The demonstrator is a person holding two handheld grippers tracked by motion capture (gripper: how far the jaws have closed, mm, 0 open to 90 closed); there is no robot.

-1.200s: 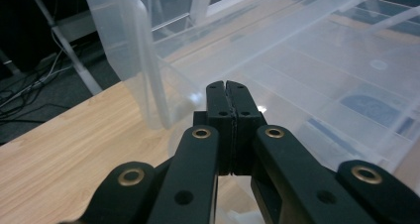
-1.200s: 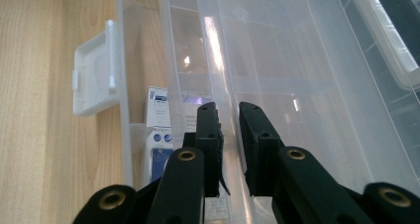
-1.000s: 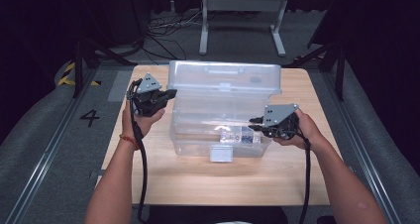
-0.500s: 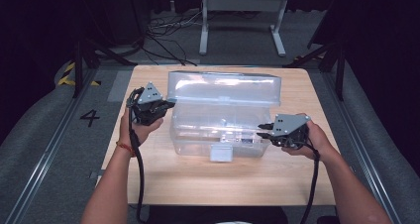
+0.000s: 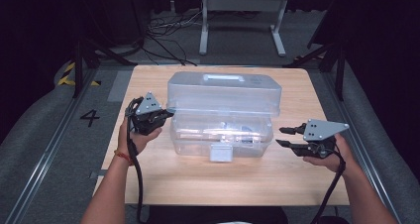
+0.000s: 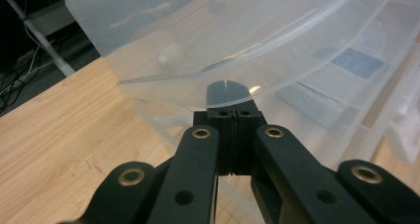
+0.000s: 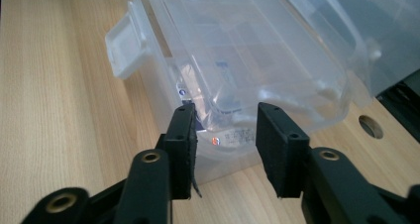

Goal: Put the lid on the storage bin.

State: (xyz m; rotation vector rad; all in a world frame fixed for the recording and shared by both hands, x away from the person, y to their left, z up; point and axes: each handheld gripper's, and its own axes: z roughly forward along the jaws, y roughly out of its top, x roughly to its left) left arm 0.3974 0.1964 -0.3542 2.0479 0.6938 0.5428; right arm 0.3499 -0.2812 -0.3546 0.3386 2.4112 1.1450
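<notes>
The worktop [image 5: 163,184] carries a clear box [image 5: 220,135] at its middle, lid [image 5: 223,92] propped ajar. A floor marking left of the worktop reads "4" [image 5: 89,117]. Printed packets inside the box are too blurred to read. My left gripper [image 6: 229,102] pinches the lid's rim, jaws fully closed. My right gripper [image 7: 225,140], jaws just opening and holding nothing, sits just off the box's right end.

Clear plastic box [image 7: 247,60] on wooden table [image 7: 54,110], its front latch [image 7: 124,48] at upper left, right gripper [image 7: 225,142] just before box corner, jaws just opening, nothing between them, round hole [image 7: 370,126] in table at right.
</notes>
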